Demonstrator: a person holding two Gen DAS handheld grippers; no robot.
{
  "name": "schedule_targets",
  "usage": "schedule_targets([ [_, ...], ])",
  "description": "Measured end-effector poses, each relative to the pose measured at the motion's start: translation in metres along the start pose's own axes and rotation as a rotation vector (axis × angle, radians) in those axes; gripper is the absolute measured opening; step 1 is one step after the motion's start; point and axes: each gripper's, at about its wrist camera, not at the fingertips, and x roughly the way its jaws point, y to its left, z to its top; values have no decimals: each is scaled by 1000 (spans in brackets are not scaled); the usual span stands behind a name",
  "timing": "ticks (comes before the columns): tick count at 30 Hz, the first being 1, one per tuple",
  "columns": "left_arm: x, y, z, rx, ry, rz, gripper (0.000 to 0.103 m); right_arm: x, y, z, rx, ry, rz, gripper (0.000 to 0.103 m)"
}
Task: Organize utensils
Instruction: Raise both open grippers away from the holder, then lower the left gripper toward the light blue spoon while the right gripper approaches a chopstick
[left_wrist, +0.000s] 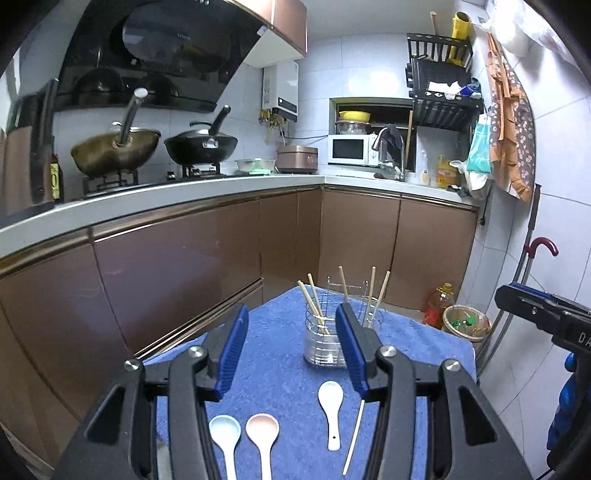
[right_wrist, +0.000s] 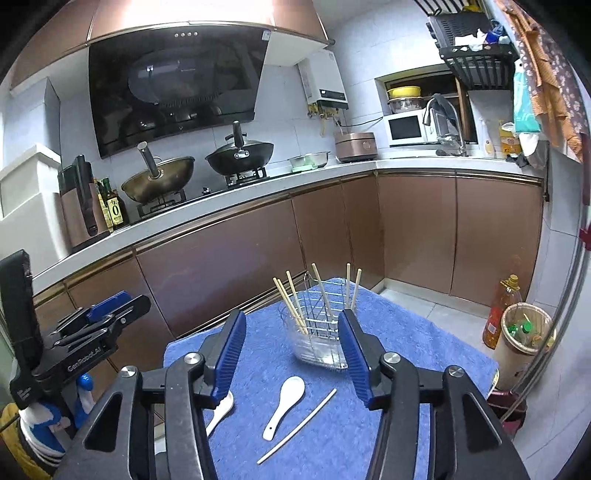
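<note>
A clear utensil holder (left_wrist: 323, 345) (right_wrist: 317, 341) with a wire rack stands at the far end of the blue towel (left_wrist: 280, 373) (right_wrist: 332, 435). Several wooden chopsticks (left_wrist: 314, 306) (right_wrist: 293, 306) lean in it. On the towel lie a pale blue spoon (left_wrist: 225, 432), a pink spoon (left_wrist: 262, 430), a white spoon (left_wrist: 330, 402) (right_wrist: 286, 400) and a white chopstick (left_wrist: 354, 437) (right_wrist: 297, 424). A further spoon (right_wrist: 221, 408) is half hidden behind my right gripper's left finger. My left gripper (left_wrist: 291, 314) and right gripper (right_wrist: 291, 317) hover over the near side, both open and empty.
Brown cabinets (left_wrist: 177, 280) and a white counter (left_wrist: 192, 188) with two woks run along the left and back. On the floor to the right stand a bin of bottles (right_wrist: 524, 332) and an oil bottle (right_wrist: 496, 317). Each gripper shows at the edge of the other's view.
</note>
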Motion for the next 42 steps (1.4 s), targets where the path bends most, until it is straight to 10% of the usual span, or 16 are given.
schedule_targets([
  [22, -99, 10, -29, 39, -109, 125, 57, -32, 49, -30, -8, -31, 61, 65],
  [42, -95, 33, -42, -21, -51, 130, 58, -38, 31, -38, 47, -50, 64, 68],
])
